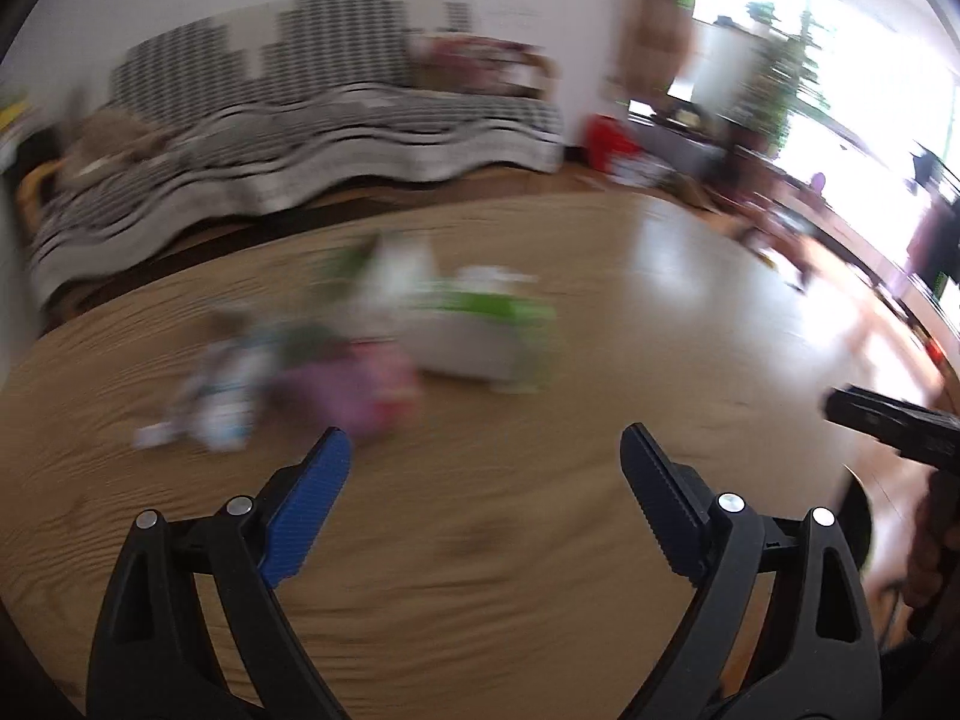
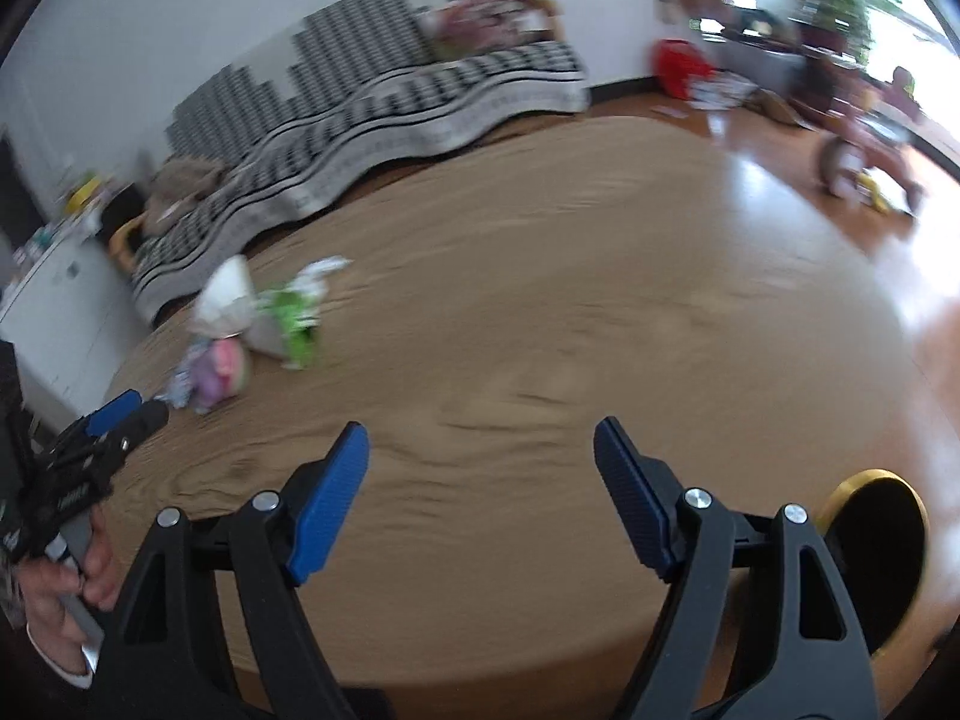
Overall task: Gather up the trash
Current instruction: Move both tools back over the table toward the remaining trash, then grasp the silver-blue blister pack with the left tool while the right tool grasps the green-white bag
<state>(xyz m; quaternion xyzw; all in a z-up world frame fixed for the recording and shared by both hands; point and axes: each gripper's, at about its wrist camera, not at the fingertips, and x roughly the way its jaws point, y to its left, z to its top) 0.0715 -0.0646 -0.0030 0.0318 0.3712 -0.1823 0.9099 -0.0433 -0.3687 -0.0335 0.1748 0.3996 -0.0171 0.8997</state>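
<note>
A blurred heap of trash lies on the round wooden table (image 1: 540, 540): a green and white wrapper (image 1: 480, 324), a pink and purple packet (image 1: 354, 384) and a white and blue wrapper (image 1: 216, 396). My left gripper (image 1: 486, 450) is open and empty, just short of the pink packet. In the right wrist view the same heap (image 2: 252, 330) lies far left on the table (image 2: 540, 330). My right gripper (image 2: 480, 444) is open and empty over bare table. The left gripper (image 2: 114, 414) shows at the left edge of that view.
A black bin with a gold rim (image 2: 876, 564) stands below the table's near right edge. A sofa with a black and white cover (image 1: 288, 138) stands behind the table. A white cabinet (image 2: 60, 312) is at the left. Clutter and a red bag (image 1: 606, 138) lie on the floor.
</note>
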